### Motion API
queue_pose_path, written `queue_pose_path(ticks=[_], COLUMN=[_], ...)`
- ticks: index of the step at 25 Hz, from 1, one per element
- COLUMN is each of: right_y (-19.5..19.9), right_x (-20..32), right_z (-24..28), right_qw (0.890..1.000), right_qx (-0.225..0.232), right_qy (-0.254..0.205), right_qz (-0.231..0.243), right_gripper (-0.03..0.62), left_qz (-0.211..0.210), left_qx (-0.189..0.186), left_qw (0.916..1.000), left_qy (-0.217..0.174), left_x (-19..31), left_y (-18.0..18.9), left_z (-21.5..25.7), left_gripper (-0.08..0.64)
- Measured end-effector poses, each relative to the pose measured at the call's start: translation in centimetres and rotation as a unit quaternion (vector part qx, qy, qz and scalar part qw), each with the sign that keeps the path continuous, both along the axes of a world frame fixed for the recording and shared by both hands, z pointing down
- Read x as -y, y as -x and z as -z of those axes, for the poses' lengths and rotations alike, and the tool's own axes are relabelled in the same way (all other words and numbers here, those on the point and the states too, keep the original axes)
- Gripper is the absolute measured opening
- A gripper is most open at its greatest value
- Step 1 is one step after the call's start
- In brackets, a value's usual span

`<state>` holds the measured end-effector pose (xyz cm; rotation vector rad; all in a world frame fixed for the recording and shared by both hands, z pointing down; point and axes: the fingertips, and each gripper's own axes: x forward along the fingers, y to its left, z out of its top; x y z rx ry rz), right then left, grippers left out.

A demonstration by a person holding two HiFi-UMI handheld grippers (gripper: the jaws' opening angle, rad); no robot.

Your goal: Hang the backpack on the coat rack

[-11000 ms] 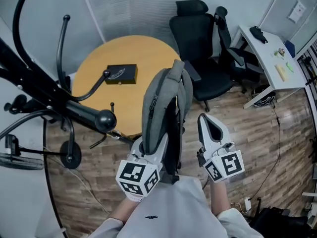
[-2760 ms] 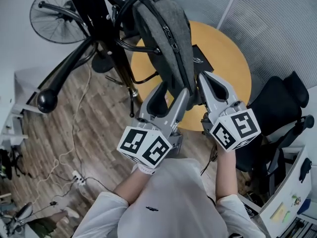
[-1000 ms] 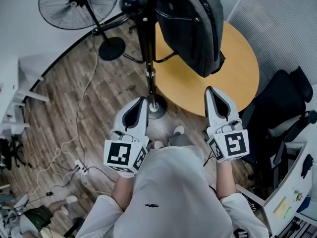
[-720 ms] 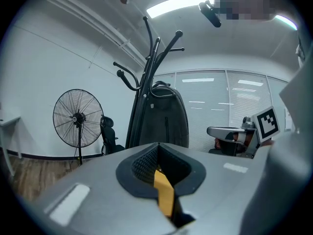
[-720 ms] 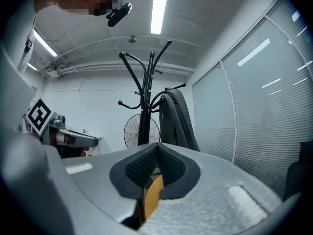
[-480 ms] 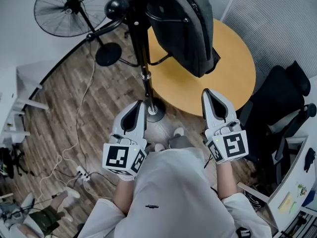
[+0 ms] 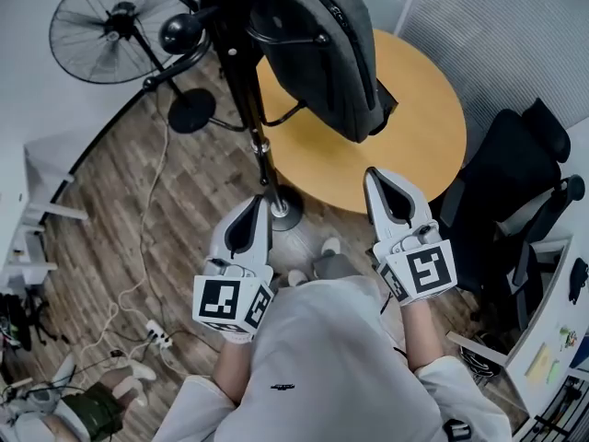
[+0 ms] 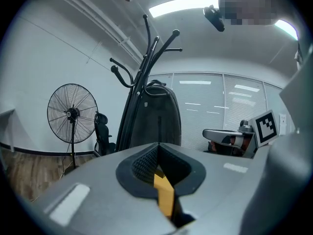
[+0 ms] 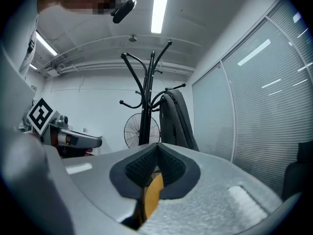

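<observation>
The grey backpack [image 7: 317, 53] hangs from a curved hook of the black coat rack [image 7: 247, 109], above the round wooden table [image 7: 419, 127]. In the left gripper view the backpack [image 8: 156, 116] hangs straight ahead on the coat rack [image 8: 142, 72]. In the right gripper view the backpack [image 9: 177, 119] and coat rack [image 9: 146, 89] show from the side. My left gripper [image 7: 257, 201] is shut and empty, low by the rack's base. The right gripper [image 7: 372, 174] is also shut and empty, at the table's near edge. Both are well clear of the backpack.
A standing fan [image 7: 110, 30] is at the far left, with cables trailing over the wooden floor [image 7: 120, 228]. A black office chair [image 7: 515, 182] stands on the right, and a white desk [image 7: 561, 339] fills the lower right corner.
Since about three seconds ago the left gripper has let go of the backpack, which now hangs on the rack. Both grippers have drawn back toward me; over the last second they hardly move.
</observation>
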<state>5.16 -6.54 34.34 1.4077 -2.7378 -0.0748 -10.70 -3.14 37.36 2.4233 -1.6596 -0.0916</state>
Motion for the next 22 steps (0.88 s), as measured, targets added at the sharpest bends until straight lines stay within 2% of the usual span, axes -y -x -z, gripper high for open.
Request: queue_pose_path(ticks=[22], right_y=[-0.9], right_x=[-1.1], right_z=[-0.9], right_qw=[1.0], right_qx=[0.0], right_qy=[0.011], right_qz=[-0.018], right_gripper=[-0.008], left_qz=[-0.009], left_qx=[-0.01], left_qw=[0.9998], left_qy=[0.014], left_x=[-1.2], left_y=[-0.3], left_z=[-1.7], left_gripper=[0.018])
